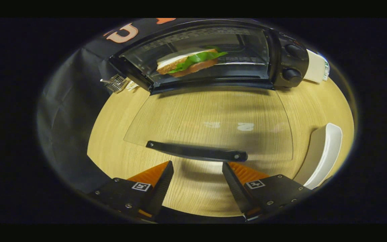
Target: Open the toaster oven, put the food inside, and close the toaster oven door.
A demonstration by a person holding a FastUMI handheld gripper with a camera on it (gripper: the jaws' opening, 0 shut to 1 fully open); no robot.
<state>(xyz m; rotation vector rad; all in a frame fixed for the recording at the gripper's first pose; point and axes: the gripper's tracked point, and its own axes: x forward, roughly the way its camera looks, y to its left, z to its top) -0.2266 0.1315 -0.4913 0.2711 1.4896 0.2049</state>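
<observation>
Just ahead of the gripper [197, 167] — fingers spreading wide, gripping nothing — the toaster oven [210, 53] door [210, 114] is lying open and flat on the wooden table [193, 195]. Its dark handle [197, 152], likely rigid, is offering the obvious hold. Inside, a soft-looking sandwich [188, 62] is sitting — food already loaded.
</observation>
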